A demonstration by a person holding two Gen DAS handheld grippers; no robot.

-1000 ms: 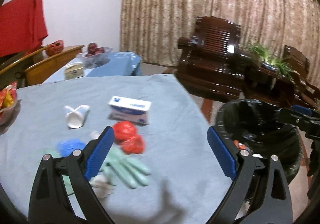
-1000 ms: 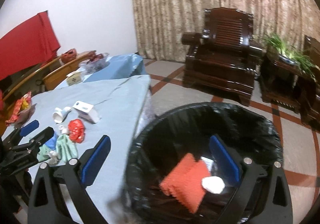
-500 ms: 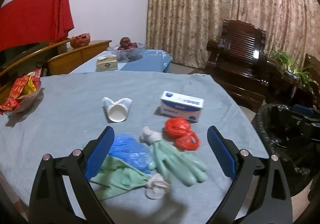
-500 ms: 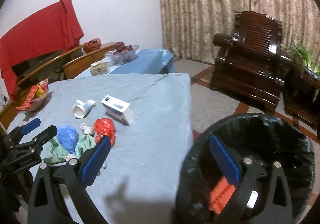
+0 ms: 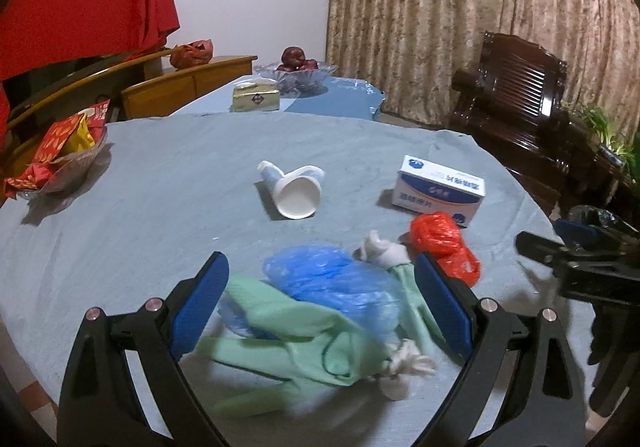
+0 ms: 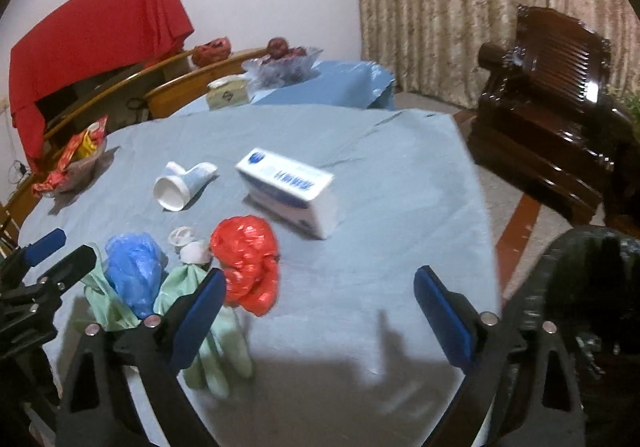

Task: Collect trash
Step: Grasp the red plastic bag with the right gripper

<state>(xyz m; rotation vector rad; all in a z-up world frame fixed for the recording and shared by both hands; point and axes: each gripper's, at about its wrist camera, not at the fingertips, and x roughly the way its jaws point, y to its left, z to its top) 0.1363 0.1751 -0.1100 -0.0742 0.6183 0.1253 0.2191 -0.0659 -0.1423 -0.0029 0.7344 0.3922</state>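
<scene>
Trash heaped on the table between the spread fingers of the left gripper (image 5: 320, 307).

One blue plastic bag (image 5: 328, 283) and two green gloves (image 5: 304, 343) are framed by those fingers, untouched. One red bag (image 6: 246, 261) is seen just beside the left finger of the right gripper (image 6: 318, 309), also held wide apart and empty. One paper cup (image 5: 294, 193) and one white box (image 5: 438, 189) lie farther off.
</scene>
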